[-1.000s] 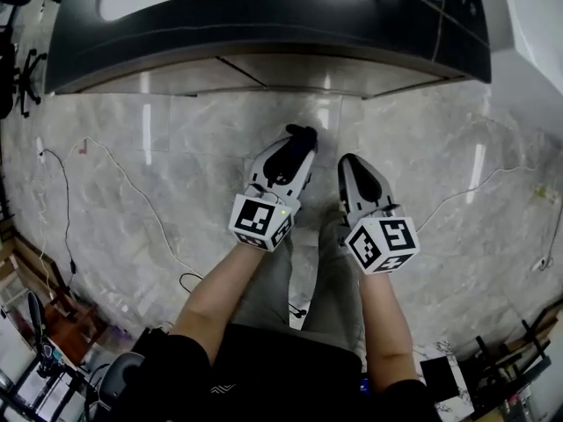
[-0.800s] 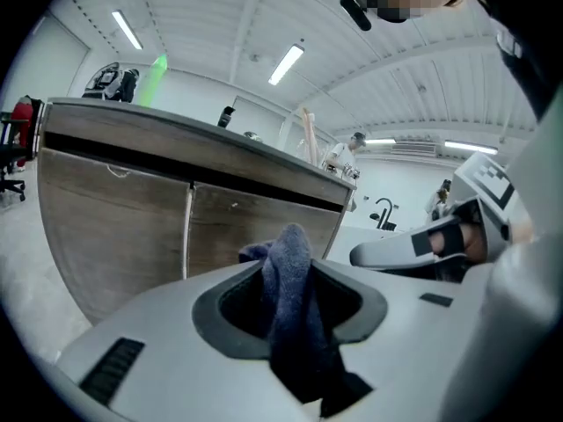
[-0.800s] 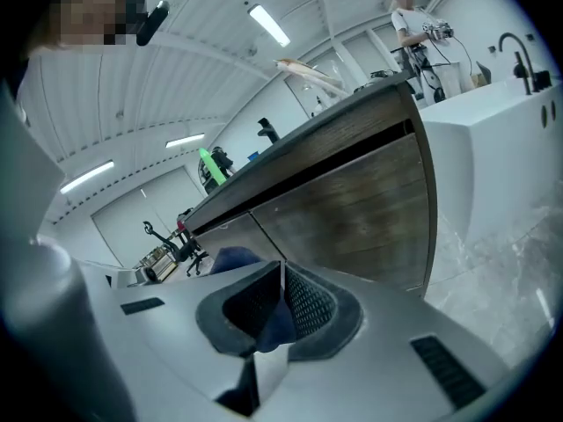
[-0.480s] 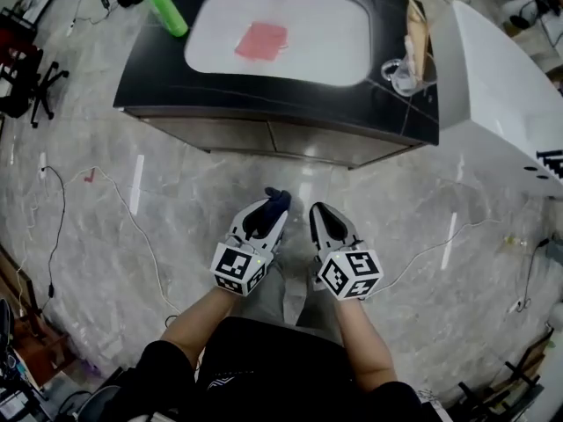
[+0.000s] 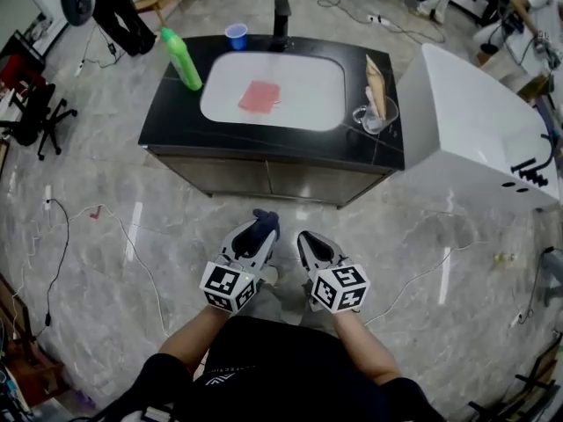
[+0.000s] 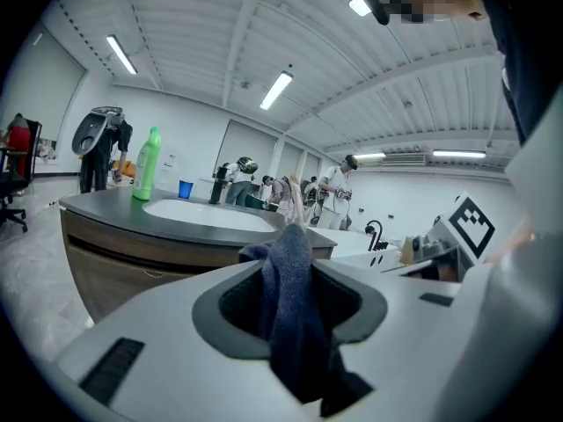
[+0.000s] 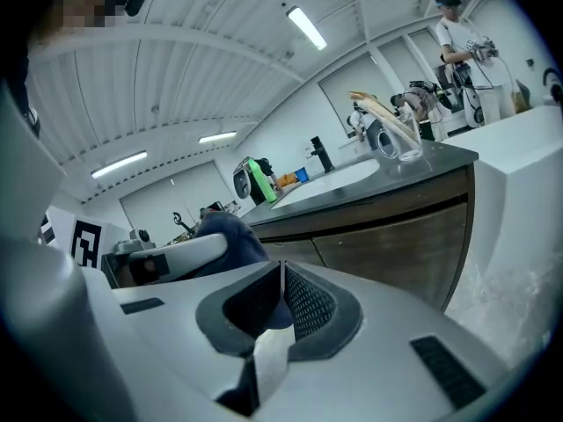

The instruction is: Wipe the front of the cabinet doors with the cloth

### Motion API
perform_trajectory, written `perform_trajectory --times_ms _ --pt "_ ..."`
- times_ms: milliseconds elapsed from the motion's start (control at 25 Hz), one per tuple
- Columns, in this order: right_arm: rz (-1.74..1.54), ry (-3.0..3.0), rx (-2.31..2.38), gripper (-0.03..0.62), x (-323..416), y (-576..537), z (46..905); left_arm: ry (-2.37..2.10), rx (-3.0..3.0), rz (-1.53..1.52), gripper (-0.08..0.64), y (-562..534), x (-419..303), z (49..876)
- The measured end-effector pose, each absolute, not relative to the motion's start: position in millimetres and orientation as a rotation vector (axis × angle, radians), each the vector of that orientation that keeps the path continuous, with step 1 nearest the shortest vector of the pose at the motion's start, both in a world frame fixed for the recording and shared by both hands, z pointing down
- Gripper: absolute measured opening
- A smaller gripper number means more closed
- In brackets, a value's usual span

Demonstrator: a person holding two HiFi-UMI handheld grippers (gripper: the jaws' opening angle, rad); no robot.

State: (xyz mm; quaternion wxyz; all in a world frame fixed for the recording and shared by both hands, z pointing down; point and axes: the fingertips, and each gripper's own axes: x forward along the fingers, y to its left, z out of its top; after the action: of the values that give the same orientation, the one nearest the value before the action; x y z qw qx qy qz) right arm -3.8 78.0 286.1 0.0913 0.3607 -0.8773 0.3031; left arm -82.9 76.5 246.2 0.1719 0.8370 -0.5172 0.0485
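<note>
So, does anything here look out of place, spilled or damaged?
Nothing looks spilled or damaged. Only two small things: a pink cloth lies in the sink, and loose cables trail over the floor near the cabinet.

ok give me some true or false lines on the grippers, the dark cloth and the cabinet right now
The dark blue cloth is clamped in the left gripper. True.
The right gripper has its jaws wide apart. False: they are together, with nothing between them.
The dark blue cloth is pressed against the brown cabinet doors. False: both grippers are over the grey marble floor, apart from the doors.
A green plastic bottle stands on the black countertop. True.
The white sink basin is empty. False: a pink square rag lies in it.
</note>
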Motion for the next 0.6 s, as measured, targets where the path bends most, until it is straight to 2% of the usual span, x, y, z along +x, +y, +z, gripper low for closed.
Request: perform_trajectory --times_ms 600 --pt "0.747 -2.661 1.002 0.038 -1.0 80.5 232.3 -1.532 2.380 0.073 0.132 81.8 -86.5 202.7"
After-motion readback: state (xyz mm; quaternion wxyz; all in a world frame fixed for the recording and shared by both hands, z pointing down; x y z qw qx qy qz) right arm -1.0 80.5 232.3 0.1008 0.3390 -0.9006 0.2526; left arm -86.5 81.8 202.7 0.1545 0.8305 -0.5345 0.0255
